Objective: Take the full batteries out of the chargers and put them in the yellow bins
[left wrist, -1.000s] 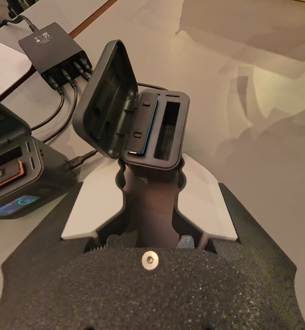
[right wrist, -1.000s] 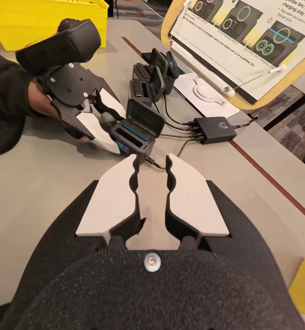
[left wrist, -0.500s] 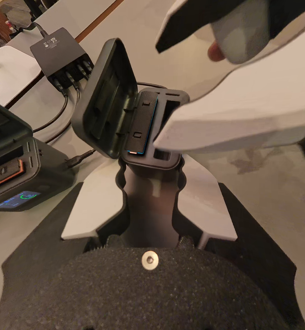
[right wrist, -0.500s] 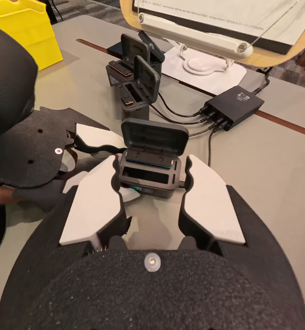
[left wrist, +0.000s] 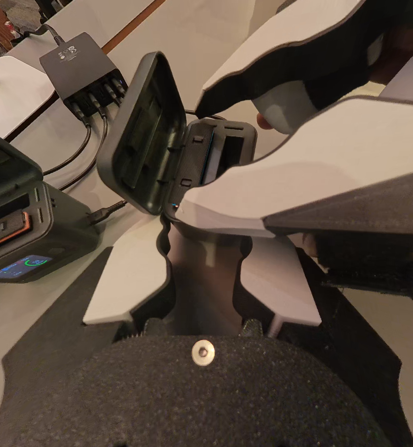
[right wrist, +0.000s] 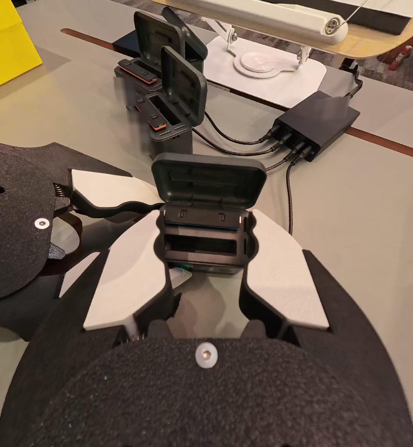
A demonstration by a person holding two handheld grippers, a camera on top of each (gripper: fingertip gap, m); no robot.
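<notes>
Charger (right wrist: 202, 244) base hidden between right gripper (right wrist: 203, 217) fingers (right wrist: 271, 254)

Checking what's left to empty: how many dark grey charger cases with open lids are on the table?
3. Nearest case sits between both grippers' fingers; the second stands behind it; the third farther back. A fourth lid behind that may belong to another.

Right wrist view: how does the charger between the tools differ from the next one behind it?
The near charger holds a blue-edged battery in the slot by its lid hinge; the rear charger holds an orange-edged battery in the slot away from its hinge. The left tool grips the near charger; the rear charger stands free. Both have open lids and one empty slot.
</notes>
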